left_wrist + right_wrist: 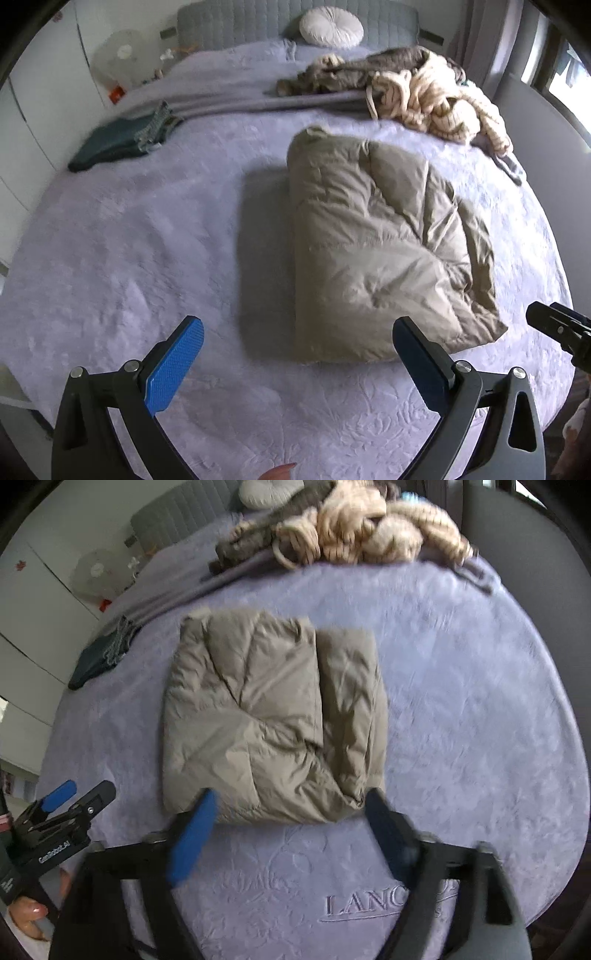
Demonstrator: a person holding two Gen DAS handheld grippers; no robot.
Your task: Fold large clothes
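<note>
A beige puffy jacket (384, 251) (273, 720) lies folded into a thick rectangle on the lavender bedspread (122, 258) (472, 709). My left gripper (297, 328) hangs above the bedspread near the jacket's front left corner, jaws wide apart and empty. My right gripper (291, 801) hovers over the jacket's near edge, blurred, its blue pads spread wide with nothing pressed between them. The tip of the right gripper (557, 328) shows at the right edge of the left wrist view. At the lower left of the right wrist view, the left gripper (62, 812) appears, held by a hand.
A heap of cream and grey clothes (417, 88) (340, 528) lies at the far right of the bed. A folded dark garment (122, 142) (99, 657) rests at the far left. A round white cushion (330, 27) leans on the grey headboard (236, 22). White cupboards (33, 122) stand left.
</note>
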